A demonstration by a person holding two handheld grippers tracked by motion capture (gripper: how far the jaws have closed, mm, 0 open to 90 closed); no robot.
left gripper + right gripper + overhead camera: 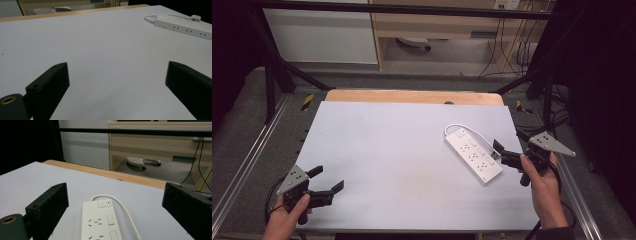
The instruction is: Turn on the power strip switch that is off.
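1. We see a pale surface with a bare wooden strip along its far edge; most of its middle and left lies open, with wide free room between the two tools.
2. We find the white power strip on the right half of the surface, near the right edge. Its long axis runs diagonally, the switch end pointing far-left and the other end near-right, and its white cord loops out from the switch end.
3. Our left tool sits at the near-left corner, jaws spread wide over bare surface, well apart from the strip.
4. Our right tool is at the right edge, jaws gaping, just beside the strip's right side and holding nothing.
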